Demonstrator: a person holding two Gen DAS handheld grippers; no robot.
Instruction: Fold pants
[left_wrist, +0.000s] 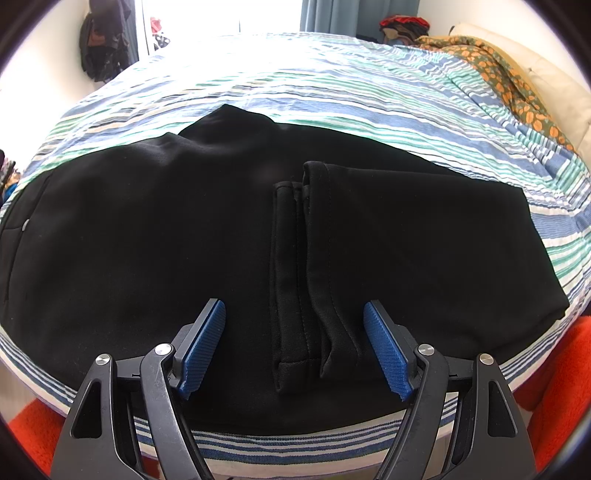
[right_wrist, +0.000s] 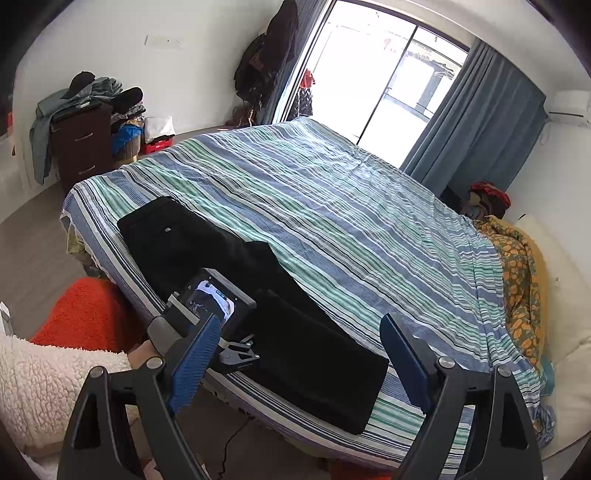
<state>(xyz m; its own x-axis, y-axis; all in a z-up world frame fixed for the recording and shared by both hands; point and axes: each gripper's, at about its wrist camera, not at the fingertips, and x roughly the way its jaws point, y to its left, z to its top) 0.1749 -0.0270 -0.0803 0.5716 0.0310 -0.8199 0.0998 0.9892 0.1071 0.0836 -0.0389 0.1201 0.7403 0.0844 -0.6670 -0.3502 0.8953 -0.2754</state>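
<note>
Black pants (left_wrist: 166, 229) lie flat on the striped bed sheet (left_wrist: 332, 85), near its front edge. The leg ends are folded back over the middle, and their stitched hems (left_wrist: 295, 266) run toward me. My left gripper (left_wrist: 294, 308) hovers open just above the hems, with blue pads on either side and not touching the cloth. In the right wrist view the pants (right_wrist: 306, 350) stretch along the bed's left edge. My right gripper (right_wrist: 300, 321) is open above them, farther back, and holds nothing. The left gripper's camera housing (right_wrist: 212, 295) sits over the pants.
An orange rug (right_wrist: 85, 314) covers the floor beside the bed. A floral blanket (right_wrist: 517, 266) and a cream pillow lie along the bed's right side. A dark drawer chest (right_wrist: 81, 144) piled with clothes stands at the far wall. A white fleece sleeve (right_wrist: 44, 387) is at lower left.
</note>
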